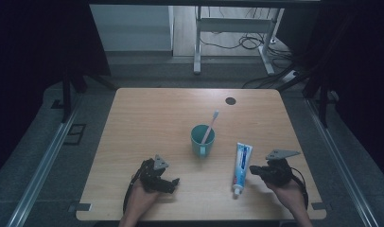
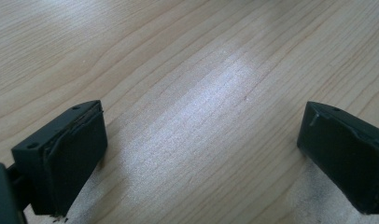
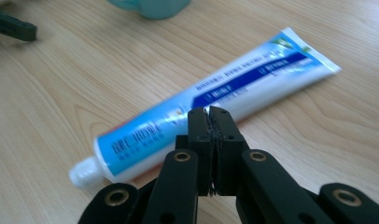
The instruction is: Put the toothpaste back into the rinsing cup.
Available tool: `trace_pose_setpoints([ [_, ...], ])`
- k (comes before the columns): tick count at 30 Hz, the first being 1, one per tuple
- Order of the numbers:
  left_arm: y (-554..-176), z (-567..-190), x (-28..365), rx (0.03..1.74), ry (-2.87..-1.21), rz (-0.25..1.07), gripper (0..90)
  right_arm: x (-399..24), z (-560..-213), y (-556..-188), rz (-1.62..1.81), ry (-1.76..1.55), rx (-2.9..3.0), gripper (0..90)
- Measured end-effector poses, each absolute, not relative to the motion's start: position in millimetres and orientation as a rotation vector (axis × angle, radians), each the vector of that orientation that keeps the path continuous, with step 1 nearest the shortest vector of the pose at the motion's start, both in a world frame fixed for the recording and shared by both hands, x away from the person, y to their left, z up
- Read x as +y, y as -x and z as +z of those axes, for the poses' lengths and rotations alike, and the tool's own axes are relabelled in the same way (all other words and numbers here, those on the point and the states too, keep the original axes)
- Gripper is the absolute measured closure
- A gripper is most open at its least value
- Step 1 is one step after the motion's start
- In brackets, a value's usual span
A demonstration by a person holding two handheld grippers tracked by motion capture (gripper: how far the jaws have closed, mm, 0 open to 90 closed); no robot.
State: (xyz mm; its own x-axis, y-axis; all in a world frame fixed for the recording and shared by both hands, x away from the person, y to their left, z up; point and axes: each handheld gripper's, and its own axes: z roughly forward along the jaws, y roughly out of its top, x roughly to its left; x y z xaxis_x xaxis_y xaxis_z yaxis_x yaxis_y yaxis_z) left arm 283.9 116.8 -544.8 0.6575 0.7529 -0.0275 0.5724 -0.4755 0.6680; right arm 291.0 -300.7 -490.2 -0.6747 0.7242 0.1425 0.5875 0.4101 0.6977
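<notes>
A white and blue toothpaste tube (image 1: 241,166) lies flat on the wooden table (image 1: 157,118), cap toward the front edge. Just right of it my right gripper (image 1: 252,169) points left at the tube. In the right gripper view its jaws (image 3: 209,114) are pressed together with nothing between them, and the tube (image 3: 253,79) lies on the table just beyond the tips. A teal cup (image 1: 202,139) with a pink toothbrush (image 1: 210,126) standing in it sits at the table's middle. My left gripper (image 1: 169,184) rests near the front left, jaws (image 2: 201,154) wide apart over bare wood.
A small black round disc (image 1: 231,100) lies near the table's far edge. Beyond the table stand white desk legs (image 1: 197,42) with cables on the floor. Metal rails run along both sides of the table.
</notes>
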Motion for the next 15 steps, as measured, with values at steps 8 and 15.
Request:
trace_pose_setpoints([
  [8,-284,-545,117,1.021,-2.218,0.357,1.8,-279,-489,-295,1.123,-1.125,2.531,89.1],
  [15,-284,-545,117,1.021,-2.218,0.357,1.8,-259,-492,-298,1.113,-1.104,2.580,89.5],
])
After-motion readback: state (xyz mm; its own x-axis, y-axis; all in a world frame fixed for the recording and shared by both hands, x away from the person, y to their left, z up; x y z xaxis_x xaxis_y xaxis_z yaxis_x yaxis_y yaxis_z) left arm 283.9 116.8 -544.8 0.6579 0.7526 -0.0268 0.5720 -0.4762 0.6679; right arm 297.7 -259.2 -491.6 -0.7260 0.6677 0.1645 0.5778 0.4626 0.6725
